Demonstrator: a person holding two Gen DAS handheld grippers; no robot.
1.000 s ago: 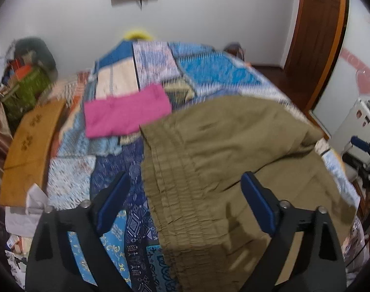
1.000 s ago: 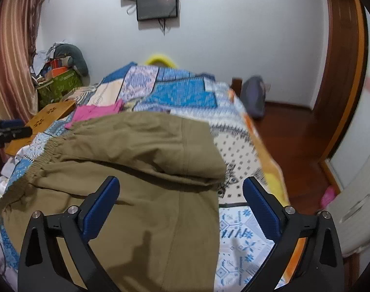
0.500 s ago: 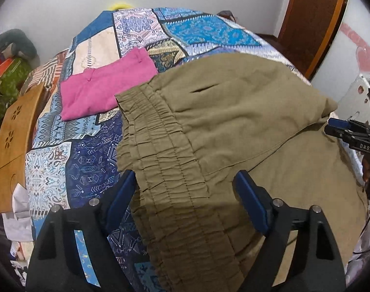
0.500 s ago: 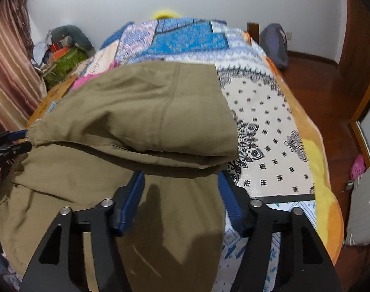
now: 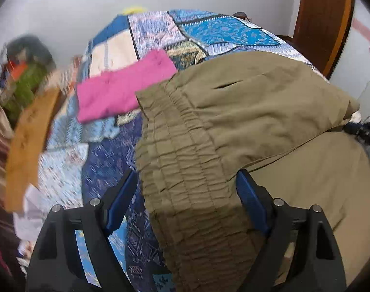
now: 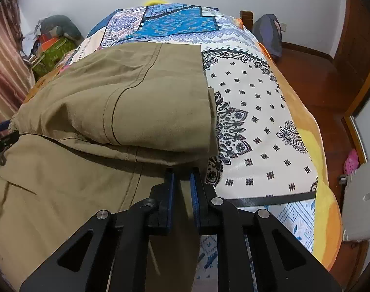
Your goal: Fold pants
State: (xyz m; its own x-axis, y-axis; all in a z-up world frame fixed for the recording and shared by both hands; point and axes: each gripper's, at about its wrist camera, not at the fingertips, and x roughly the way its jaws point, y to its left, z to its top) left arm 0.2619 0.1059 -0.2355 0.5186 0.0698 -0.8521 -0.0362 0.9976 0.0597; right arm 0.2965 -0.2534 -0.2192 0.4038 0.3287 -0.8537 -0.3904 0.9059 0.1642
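While left gripper (image 5: 186, 202) fingers gape | right gripper (image 6: 183, 183) pinches pants (image 6: 99, 112) | pink cloth (image 5: 124, 87) left-view only

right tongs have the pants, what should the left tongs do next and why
Probably close the left tongs on the gathered waistband. They stand open around it, pads not pressing, while the right tongs have just closed on the pants edge. With both ends pinched, the next fold can be lifted.
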